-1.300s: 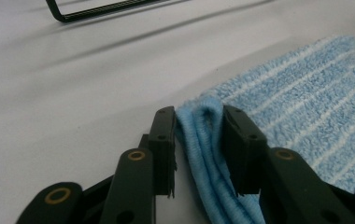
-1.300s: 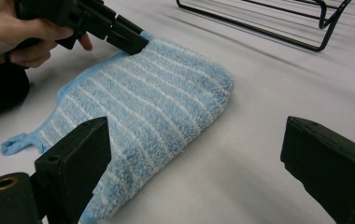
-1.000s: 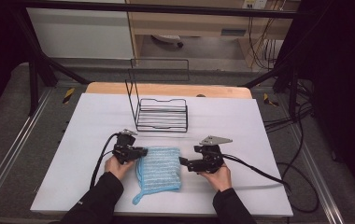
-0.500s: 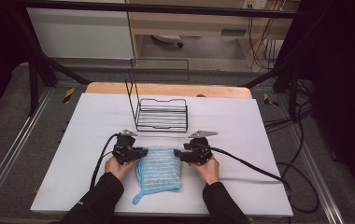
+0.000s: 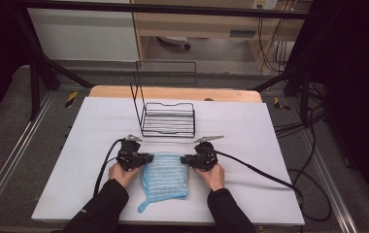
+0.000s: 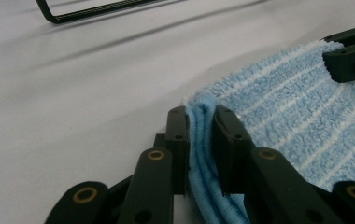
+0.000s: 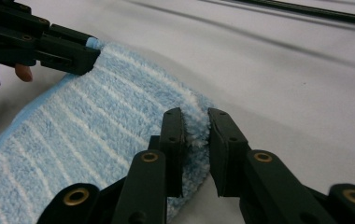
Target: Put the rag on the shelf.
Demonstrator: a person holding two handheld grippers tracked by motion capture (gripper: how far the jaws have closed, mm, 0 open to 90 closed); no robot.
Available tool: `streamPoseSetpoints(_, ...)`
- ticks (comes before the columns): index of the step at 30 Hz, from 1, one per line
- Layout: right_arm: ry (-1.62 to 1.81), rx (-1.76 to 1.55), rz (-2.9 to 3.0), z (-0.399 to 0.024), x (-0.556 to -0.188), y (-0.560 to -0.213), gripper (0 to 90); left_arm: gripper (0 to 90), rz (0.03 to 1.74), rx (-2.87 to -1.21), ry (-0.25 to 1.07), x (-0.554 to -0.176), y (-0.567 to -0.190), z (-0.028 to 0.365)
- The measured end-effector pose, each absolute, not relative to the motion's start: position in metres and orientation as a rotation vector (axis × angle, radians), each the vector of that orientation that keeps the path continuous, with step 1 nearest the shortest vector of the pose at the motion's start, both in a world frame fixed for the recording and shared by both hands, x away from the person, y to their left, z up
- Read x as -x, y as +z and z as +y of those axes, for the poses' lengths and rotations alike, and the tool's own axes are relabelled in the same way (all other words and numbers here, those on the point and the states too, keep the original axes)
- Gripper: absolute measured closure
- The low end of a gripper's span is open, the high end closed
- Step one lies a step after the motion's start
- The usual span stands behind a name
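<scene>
A light blue cloth with white stripes (image 5: 165, 174) lies flat on the white table (image 5: 270, 141), a hanging loop at its near left corner. My left gripper (image 5: 146, 158) is shut on the cloth's far left corner; in the left gripper view the folded edge (image 6: 201, 140) is pinched between the jaws (image 6: 199, 116). My right gripper (image 5: 185, 159) holds the far right corner. Its jaws have just been closing, and in the right gripper view the fluffy edge (image 7: 195, 133) sits squeezed between them (image 7: 195, 119). Both grippers lie low on the table and point toward each other.
A black wire rack (image 5: 168, 119) with a tall wire back stands just beyond the cloth. Black cables (image 5: 260, 170) trail from both grippers across the table. A wooden edge (image 5: 173, 92) runs along the far side. Dark frame posts flank the table.
My right gripper moved left and down to the cloth's far right corner and shut on it. The left gripper stayed in place on its corner.
</scene>
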State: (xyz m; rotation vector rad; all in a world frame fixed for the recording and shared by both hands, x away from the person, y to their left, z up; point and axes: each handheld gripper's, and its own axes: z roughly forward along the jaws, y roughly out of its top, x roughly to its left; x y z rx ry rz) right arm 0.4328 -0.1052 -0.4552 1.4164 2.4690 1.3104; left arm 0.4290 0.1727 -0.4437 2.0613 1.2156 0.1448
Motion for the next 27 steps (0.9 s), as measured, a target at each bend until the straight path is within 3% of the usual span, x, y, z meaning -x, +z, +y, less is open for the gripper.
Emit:
streamPoseSetpoints(6,1.32,-1.423,2.481,-0.107,-0.434,-0.453,82.1,78.6,1.219,-2.041,0.121,-0.43,-0.442,0.175)
streamPoseSetpoints(27,1.47,-1.35,2.409,-0.116,-0.421,-0.424,83.3,78.8,1.122,-1.93,0.141,-0.412,-0.415,0.187)
